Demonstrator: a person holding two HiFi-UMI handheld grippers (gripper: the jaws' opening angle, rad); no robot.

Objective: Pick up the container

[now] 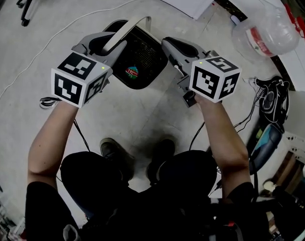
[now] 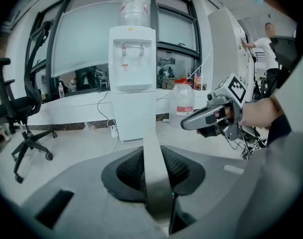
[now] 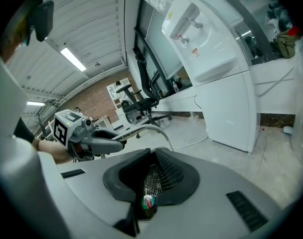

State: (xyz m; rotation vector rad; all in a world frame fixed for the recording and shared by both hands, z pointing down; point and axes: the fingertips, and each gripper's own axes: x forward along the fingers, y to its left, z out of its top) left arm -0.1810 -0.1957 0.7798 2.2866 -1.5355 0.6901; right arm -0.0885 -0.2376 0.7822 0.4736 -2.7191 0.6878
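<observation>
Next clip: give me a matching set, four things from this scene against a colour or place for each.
Things:
1 basket
2 handle
3 jug
4 dispenser

Descriptions:
A white
B black mesh
C clear, red label
D pale grey, between the jaws of the left gripper

Pairs: 1-B; 2-D; 3-C; 4-A
</observation>
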